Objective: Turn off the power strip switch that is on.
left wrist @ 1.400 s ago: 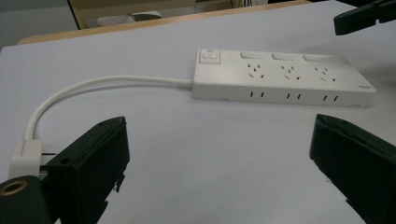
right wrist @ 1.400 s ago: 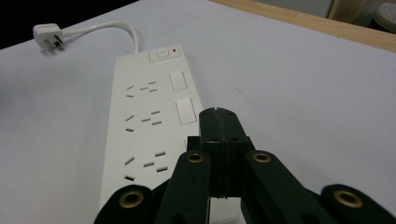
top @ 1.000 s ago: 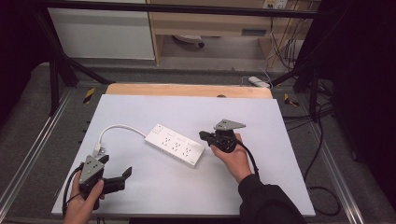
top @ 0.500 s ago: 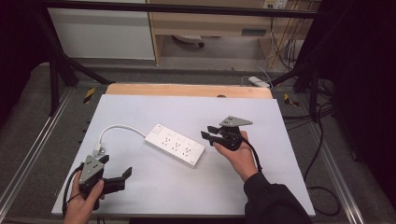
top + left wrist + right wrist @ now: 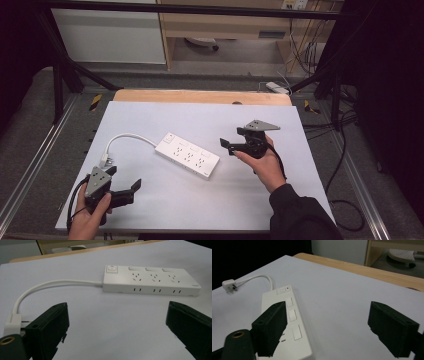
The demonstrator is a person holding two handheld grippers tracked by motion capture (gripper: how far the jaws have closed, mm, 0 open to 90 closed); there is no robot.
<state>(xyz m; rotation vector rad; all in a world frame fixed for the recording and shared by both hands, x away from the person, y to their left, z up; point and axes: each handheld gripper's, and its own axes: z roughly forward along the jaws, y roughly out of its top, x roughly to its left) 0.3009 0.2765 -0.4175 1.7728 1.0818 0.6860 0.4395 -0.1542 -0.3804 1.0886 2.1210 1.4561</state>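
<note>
A white power strip (image 5: 187, 156) lies flat in the middle of the white sheet (image 5: 165, 205), its cord (image 5: 125, 137) curving left to a white plug (image 5: 104, 161). My right gripper (image 5: 231, 139) hovers just right of the strip. Its jaws have just been opening and stand open with nothing between them. In the right gripper view the strip (image 5: 287, 320) lies below and left of my right gripper (image 5: 327, 327), with the plug (image 5: 229, 285) far left. My left gripper (image 5: 132, 189) rests open near the front left, beside the plug (image 5: 12, 321), and faces the strip (image 5: 150, 280).
The sheet lies on a wooden table whose back edge (image 5: 200, 96) shows. Metal rails (image 5: 30, 170) run along both sides. Cables (image 5: 345, 210) trail on the floor at the right. A shelf unit (image 5: 225, 25) stands behind the table.
My right gripper has lifted and drawn a little to the right, away from the strip, and its jaws have gone from shut to open. The left gripper has stayed put.
</note>
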